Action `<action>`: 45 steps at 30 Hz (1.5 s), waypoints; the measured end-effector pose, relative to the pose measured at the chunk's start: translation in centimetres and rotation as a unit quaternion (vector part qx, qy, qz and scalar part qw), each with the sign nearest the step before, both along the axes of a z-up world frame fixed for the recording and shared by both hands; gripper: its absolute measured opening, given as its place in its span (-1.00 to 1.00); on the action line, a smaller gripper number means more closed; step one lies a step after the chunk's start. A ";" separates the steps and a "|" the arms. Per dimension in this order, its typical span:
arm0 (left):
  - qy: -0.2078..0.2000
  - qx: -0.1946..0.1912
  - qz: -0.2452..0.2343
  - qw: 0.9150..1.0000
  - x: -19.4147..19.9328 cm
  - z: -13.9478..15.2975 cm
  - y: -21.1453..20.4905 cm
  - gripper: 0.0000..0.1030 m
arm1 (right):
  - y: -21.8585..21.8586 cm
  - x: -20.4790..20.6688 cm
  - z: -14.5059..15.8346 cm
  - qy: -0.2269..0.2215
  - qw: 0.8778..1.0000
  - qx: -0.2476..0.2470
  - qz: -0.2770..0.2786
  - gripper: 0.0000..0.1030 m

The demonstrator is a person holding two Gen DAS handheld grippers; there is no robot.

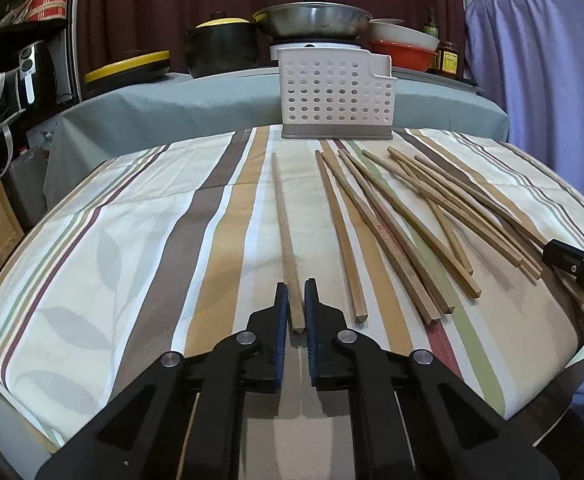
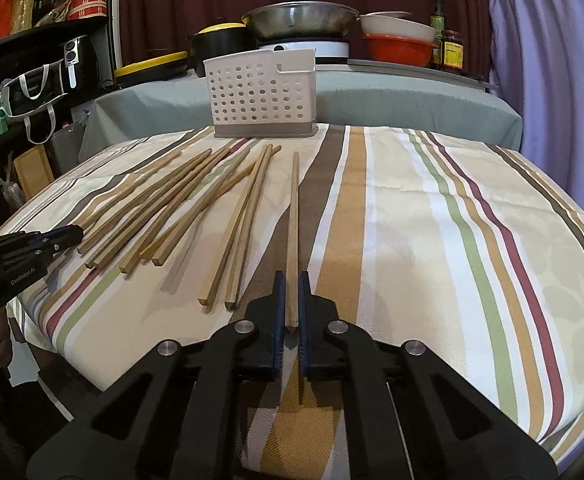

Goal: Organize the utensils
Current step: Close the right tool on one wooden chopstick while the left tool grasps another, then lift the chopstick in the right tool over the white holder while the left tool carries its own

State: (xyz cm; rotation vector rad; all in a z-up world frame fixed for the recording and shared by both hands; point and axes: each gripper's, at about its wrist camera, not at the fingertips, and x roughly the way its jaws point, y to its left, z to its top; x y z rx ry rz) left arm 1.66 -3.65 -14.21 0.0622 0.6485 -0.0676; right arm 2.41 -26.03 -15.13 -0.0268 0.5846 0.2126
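Observation:
My left gripper (image 1: pixel 296 292) is shut on the near end of a single wooden chopstick (image 1: pixel 285 232), which lies on the striped cloth and points toward a white perforated utensil holder (image 1: pixel 336 92). To its right, several loose chopsticks (image 1: pixel 412 220) fan out. In the right wrist view, my right gripper (image 2: pixel 291 284) is shut on the near end of another chopstick (image 2: pixel 293 216), at the right edge of that same spread of chopsticks (image 2: pixel 163 208), short of the holder (image 2: pixel 259 92). Each gripper shows at the other view's edge: the right gripper (image 1: pixel 552 252) and the left gripper (image 2: pixel 76 234).
The striped cloth (image 2: pixel 432 240) covers the table. Behind the holder stand a black pot (image 1: pixel 219 48), a steel wok (image 1: pixel 312 20), stacked bowls (image 1: pixel 404 44) and jars (image 1: pixel 446 58). A dark shelf (image 2: pixel 43 48) stands left and a purple cloth (image 1: pixel 540 72) hangs right.

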 end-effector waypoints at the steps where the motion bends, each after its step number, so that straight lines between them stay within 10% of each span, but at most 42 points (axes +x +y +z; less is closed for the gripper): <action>1: 0.000 0.001 0.003 1.000 0.0 0.0 0.1 -0.85 | 0.0 0.0 0.1 -0.002 1.000 -0.002 0.000 -0.88; 29: -0.151 -0.018 0.024 0.988 -2.5 12.2 2.2 -0.87 | -0.2 -2.5 12.6 -0.157 0.987 -0.020 -0.014 -0.88; 45: -0.169 -0.039 0.025 0.984 0.8 15.2 3.0 -0.87 | 0.7 1.7 15.8 -0.174 0.985 -0.011 0.000 -0.88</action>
